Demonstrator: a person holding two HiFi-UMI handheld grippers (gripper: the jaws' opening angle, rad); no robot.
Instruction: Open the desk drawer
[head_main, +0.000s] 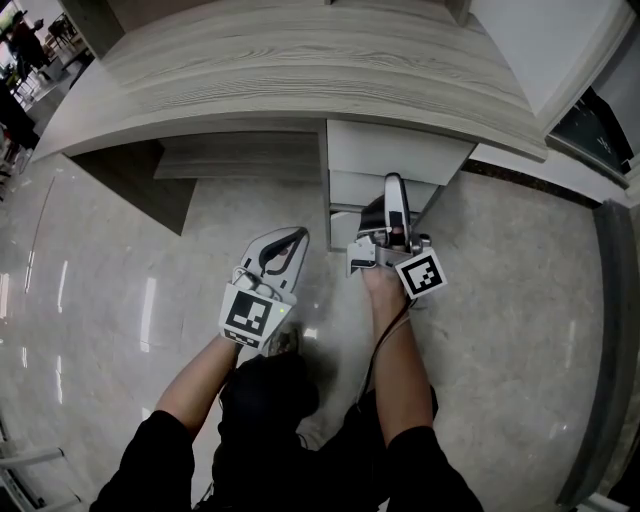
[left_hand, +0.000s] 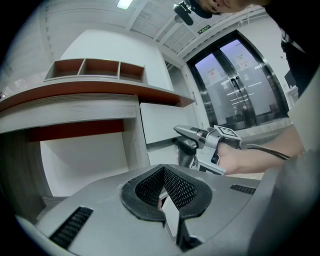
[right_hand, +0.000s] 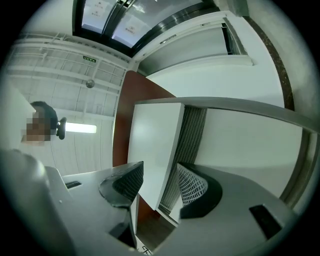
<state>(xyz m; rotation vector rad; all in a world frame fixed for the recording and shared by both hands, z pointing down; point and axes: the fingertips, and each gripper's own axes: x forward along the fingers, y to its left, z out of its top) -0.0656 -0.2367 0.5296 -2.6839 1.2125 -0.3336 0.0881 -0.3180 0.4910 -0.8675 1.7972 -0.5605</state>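
Observation:
The white drawer front (head_main: 400, 148) sits under the grey wood-grain desk top (head_main: 300, 60), at the right of the knee space. My right gripper (head_main: 393, 183) reaches up to its lower edge. In the right gripper view the drawer front (right_hand: 155, 135) stands between the two mesh pads (right_hand: 131, 180), and the right gripper (right_hand: 162, 181) is shut on its edge. My left gripper (head_main: 298, 238) hangs lower left of the drawers, shut and touching nothing. From the left gripper view, the left gripper (left_hand: 164, 172) has its pads together, with the right gripper (left_hand: 186, 136) at the drawer front (left_hand: 165, 120).
A second white drawer front (head_main: 360, 188) lies below the first. The open knee space (head_main: 240, 160) is to the left, with a wooden side panel (head_main: 140, 180). The floor is polished pale stone (head_main: 520, 300). A dark strip (head_main: 610, 350) runs along the right.

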